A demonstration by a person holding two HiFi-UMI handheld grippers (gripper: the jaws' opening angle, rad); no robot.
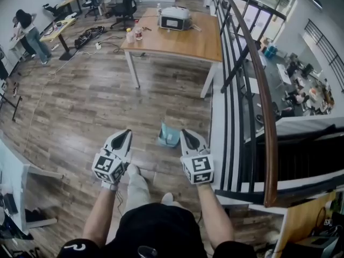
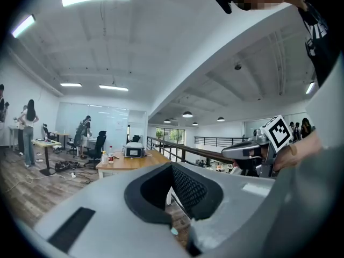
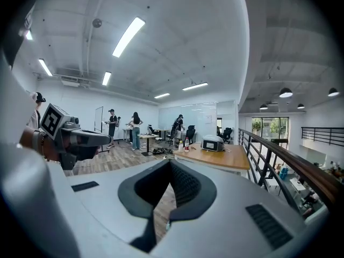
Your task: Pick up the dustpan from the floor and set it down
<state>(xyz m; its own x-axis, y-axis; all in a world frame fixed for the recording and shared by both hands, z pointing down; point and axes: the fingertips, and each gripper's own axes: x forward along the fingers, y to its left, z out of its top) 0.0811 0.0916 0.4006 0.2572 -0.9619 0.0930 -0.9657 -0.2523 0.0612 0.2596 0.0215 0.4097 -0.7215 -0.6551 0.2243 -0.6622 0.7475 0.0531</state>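
Wood floor (image 1: 91, 101) bears a teal dustpan (image 1: 169, 135) just beside the railing (image 1: 265, 106).

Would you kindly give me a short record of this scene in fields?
dustpan: teal, lying on the wooden floor beside the railing, untouched
left gripper: shut, empty, left of the dustpan in the head view
right gripper: shut, empty, right of the dustpan
table: wooden, beyond the dustpan, a machine on it

Floor (image 1: 80, 101): matt wood planks. Tabletop (image 1: 185, 41): smooth wood. Dustpan (image 1: 169, 136): smooth plastic. Handrail (image 1: 264, 95): glossy wood.
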